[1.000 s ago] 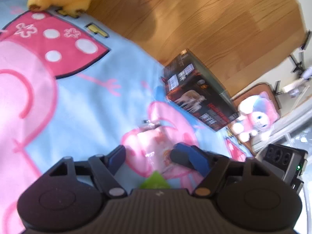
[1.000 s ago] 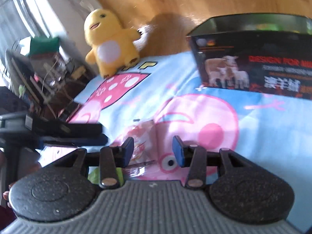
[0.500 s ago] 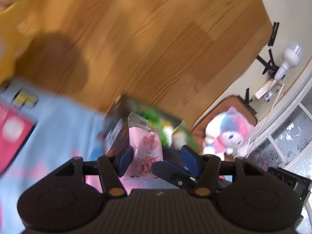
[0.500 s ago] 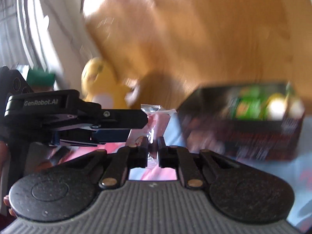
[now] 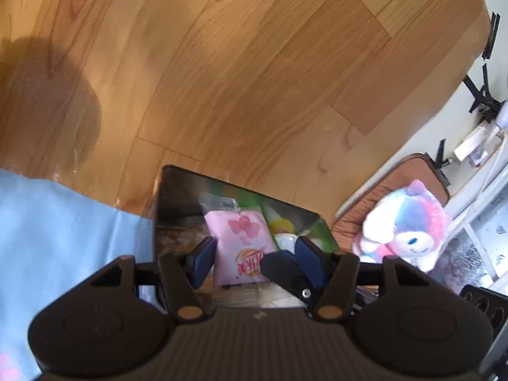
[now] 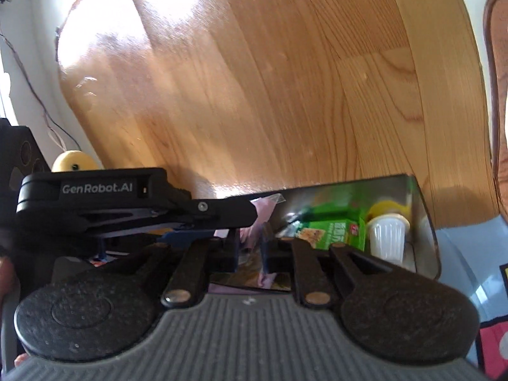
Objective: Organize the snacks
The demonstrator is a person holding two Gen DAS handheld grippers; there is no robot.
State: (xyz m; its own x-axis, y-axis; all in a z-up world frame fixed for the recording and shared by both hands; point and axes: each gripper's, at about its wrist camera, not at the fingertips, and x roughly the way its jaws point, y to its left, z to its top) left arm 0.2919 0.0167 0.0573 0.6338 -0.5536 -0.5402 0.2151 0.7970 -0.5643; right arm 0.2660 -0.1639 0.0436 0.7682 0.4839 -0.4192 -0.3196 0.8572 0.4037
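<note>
1. While the pink snack packet (image 5: 243, 247) hung over the open dark box (image 5: 177, 190) at lower centre of the left wrist view, your left gripper (image 5: 252, 262) stood part open around it; whether its pads pressed it could not be told.
2. Your right gripper (image 6: 250, 250) was opening its jaws, the packet's edge between them and no longer visibly pinched.
3. You did well to release over the free left side, clear of the green carton (image 6: 333, 231) and white cup (image 6: 387, 235).
4. Lowering further before letting go would have kept it from snagging the rim.
</note>
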